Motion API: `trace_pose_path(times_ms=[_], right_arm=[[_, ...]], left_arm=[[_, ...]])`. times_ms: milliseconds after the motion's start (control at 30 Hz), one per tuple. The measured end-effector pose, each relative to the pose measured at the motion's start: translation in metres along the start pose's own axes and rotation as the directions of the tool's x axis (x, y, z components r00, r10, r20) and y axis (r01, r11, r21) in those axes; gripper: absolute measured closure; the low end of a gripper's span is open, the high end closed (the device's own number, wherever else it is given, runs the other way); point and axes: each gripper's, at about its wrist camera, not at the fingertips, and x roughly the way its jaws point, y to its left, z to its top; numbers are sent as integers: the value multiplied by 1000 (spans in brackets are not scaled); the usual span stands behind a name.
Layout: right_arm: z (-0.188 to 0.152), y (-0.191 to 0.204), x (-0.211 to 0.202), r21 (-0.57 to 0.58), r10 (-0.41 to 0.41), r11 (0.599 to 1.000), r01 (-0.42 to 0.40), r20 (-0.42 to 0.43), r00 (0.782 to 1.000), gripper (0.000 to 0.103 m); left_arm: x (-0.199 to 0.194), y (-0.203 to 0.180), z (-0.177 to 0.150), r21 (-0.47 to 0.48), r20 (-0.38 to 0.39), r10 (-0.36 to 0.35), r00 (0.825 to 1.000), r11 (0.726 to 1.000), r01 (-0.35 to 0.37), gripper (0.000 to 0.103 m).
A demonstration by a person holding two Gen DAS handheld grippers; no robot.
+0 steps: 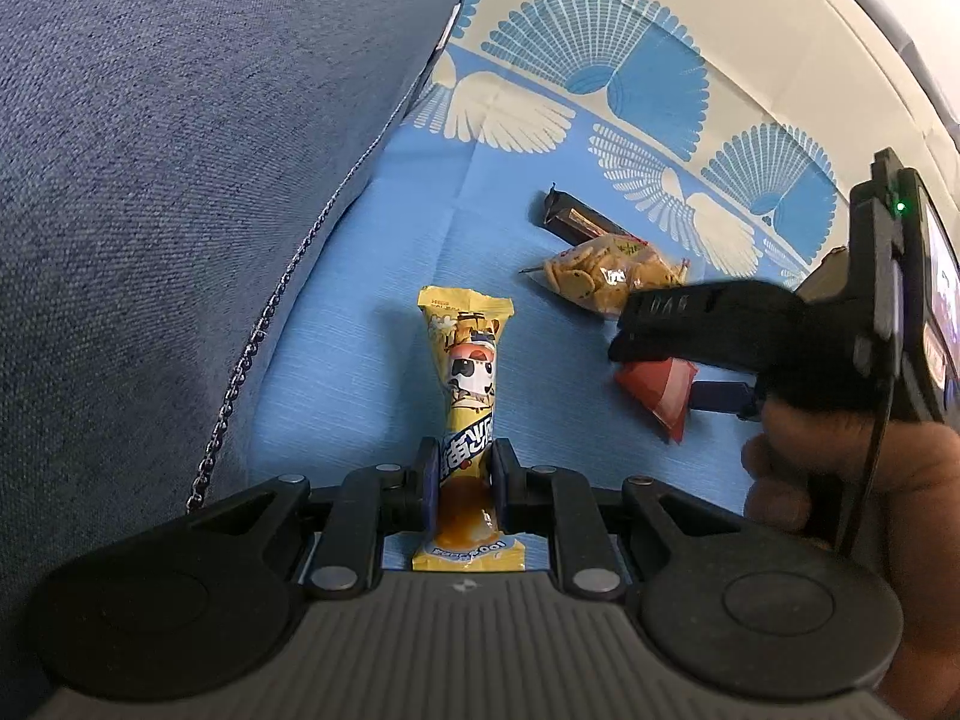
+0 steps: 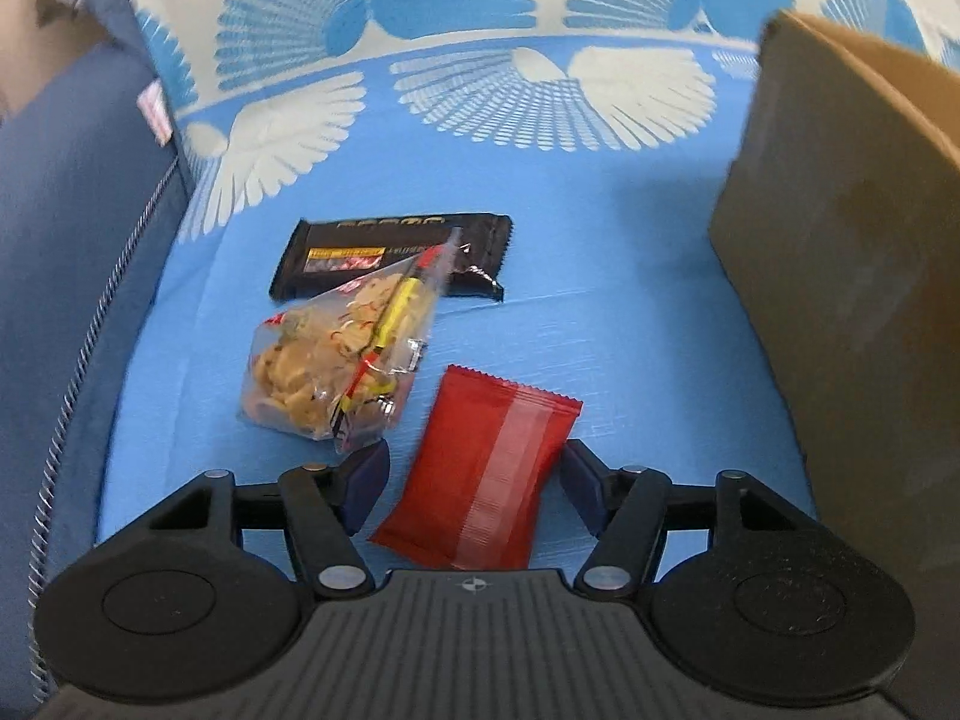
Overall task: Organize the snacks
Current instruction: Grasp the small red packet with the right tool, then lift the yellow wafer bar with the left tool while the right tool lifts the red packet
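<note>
The yellow snack bar [image 1: 465, 402] is lying lengthwise at lower centre of the left wrist view, with the left hand-held gripper [image 1: 462, 483] pinching it. The red packet [image 2: 480, 474] is sitting between the spread, non-touching fingers of the right hand-held gripper [image 2: 474, 489]. Above it, a clear cracker bag [image 2: 336, 360] is overlapping a black bar [image 2: 372, 252] on the blue cloth [image 2: 600, 312]; a cardboard box [image 2: 840, 276] is standing at right.

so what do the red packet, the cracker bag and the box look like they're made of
Red packet: looks like matte plastic film, with crimped serrated end seals and a paler band along it.
Cracker bag: clear glossy plastic; the crackers show through and it glints.
Box: probably plain cardboard, being dull brown, flat-sided and unprinted, though it is blurred.
</note>
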Motion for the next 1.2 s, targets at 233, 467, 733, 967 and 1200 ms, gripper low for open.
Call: trace_pose_path(times_ms=[233, 467, 733, 967, 1200], right_arm=[[-18, 4, -16, -202, -3, 979, 11, 38, 999, 60], [-44, -6, -66, -302, 73, 952, -60, 32, 997, 60], [-89, -31, -155, -412, 225, 890, -196, 23, 974, 60], [-130, -59, -205, -460, 360, 836, -300, 47, 932, 60], [-161, -79, -182, -387, 354, 866, -315, 32, 935, 59]], left_arm=[[0, -3, 1, 2, -5, 10, 1000, 1000, -10, 84], [0, -5, 2, 3, -10, 18, 1000, 1000, -18, 84], [-22, -12, 0, 52, 51, -35, 998, 998, 32, 84], [-55, -33, -3, 145, -15, -115, 993, 983, 116, 84], [-56, -50, -24, 272, -106, -94, 990, 955, 120, 84]])
